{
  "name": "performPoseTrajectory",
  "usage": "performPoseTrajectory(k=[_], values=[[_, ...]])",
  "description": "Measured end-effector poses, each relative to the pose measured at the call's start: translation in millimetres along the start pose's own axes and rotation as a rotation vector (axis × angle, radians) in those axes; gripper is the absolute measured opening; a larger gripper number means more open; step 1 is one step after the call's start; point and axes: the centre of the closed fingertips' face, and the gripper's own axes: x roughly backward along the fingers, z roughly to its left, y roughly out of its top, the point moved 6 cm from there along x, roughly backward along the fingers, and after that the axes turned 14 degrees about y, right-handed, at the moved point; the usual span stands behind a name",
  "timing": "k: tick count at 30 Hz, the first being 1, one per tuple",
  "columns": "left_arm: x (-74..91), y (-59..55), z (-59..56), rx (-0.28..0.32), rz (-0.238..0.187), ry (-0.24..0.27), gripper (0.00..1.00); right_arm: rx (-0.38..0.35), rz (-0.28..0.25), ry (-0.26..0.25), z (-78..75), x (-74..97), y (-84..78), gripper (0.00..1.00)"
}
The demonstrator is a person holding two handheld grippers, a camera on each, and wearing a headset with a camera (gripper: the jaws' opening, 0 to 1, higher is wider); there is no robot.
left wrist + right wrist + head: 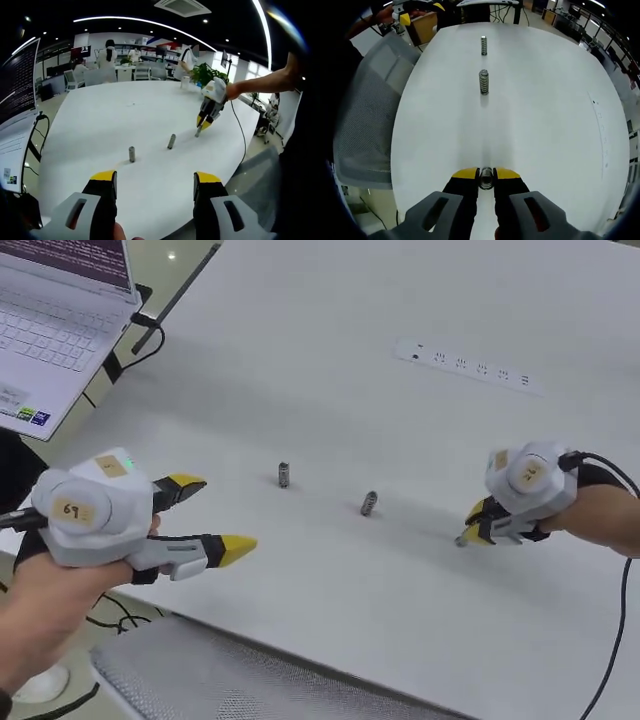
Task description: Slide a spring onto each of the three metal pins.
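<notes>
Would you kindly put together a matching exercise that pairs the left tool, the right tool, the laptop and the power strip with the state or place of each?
Things:
1. left tool
2. right tool
3. laptop
4. power strip

States or places:
A. white, lying flat on the far side of the table
B. shut on a spring
C. open, holding nothing
D. lid raised, at the upper left of the head view

Pairs: 1-C; 2-B; 3-D; 4-A

I see an open-plan office: a long white table (330, 350), a laptop (55, 325) just beside it, a power strip (468, 366) on it, desks (131, 73) and ceiling strip lights (150, 23) beyond it.
</notes>
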Motion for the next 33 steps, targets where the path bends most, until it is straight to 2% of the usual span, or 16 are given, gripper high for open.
performPoseTrajectory(k=[5,21,26,33], values=[[-0.5,1.6,1.9,-0.001,-0.001,0.004,0.57,0.005,0.018,0.011,-2.9,-8.7,-4.6,0.09],[-0.5,0.9,2.2,-0.002,0.005,0.005,0.56,-0.003,0.030,0.021,-3.8,-17.0,-6.4,0.12],[-0.7,3.4,2.4,-0.005,0.001,0.006,0.57,-0.006,0.028,0.004,-7.0,-13.6,-8.1,0.19],[-2.7,7.8,-0.8,-0.011,-0.011,-0.003,0.57,-0.033,0.003,-0.052,-7.7,-1.0,-17.5,0.28]])
